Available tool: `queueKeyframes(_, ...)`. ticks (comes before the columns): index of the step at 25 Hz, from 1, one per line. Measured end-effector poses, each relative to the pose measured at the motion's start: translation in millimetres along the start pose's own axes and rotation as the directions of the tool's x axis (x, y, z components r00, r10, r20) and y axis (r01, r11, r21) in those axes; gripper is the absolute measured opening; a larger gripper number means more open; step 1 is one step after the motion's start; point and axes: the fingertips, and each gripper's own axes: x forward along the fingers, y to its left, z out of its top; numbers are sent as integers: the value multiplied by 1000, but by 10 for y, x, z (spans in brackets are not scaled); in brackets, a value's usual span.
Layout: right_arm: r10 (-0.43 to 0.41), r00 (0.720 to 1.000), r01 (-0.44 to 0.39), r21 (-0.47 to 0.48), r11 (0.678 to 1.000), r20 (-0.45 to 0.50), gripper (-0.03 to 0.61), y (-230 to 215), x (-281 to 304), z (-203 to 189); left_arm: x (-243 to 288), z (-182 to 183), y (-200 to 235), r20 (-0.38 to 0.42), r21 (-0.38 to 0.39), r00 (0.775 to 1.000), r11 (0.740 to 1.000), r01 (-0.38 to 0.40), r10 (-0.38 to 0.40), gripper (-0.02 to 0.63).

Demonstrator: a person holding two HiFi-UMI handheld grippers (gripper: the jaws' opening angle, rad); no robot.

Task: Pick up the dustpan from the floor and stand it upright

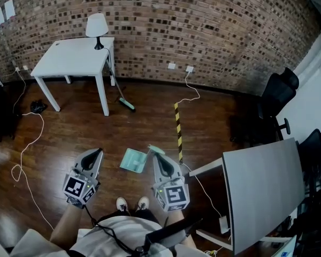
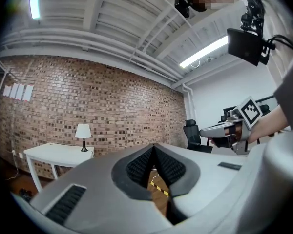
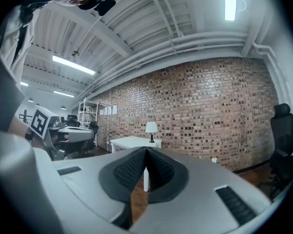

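The wooden floor (image 1: 69,135) bears the dustpan (image 1: 132,160), a white table (image 1: 69,60) and striped tape (image 1: 178,130).

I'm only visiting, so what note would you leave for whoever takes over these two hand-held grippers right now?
Left gripper: shut, empty.
Right gripper: shut, empty.
Dustpan: on the floor between them, held by neither.
Done: unclear; the head view does not show whether it stands upright.
Left: check it; if it lies flat, grasp it and stand it up.
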Motion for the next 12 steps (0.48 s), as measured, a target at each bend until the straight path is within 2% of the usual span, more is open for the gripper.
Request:
queueKeyframes(4, -26, 1000, 26, 10, 1000, -8, -20, 95, -144, -12, -126, -89, -93, -35, 63, 999, 997, 36, -34, -6)
queueKeyframes(6, -35, 999, 36, 10, 999, -8, -20, 127, -280, -69, -173, -174, -187, -44, 43, 998, 998, 43, -42, -6)
queueKeyframes(8, -36, 999, 36, 10, 999, -12, -20, 139, -502, -123, -275, -210, -399, -42, 23, 998, 999, 44, -43, -6)
queueKeyframes(12, -44, 998, 44, 15, 999, 35, -20, 93, -989, -21, -484, -76, -935, -23, 67, 998, 996, 63, -62, -6)
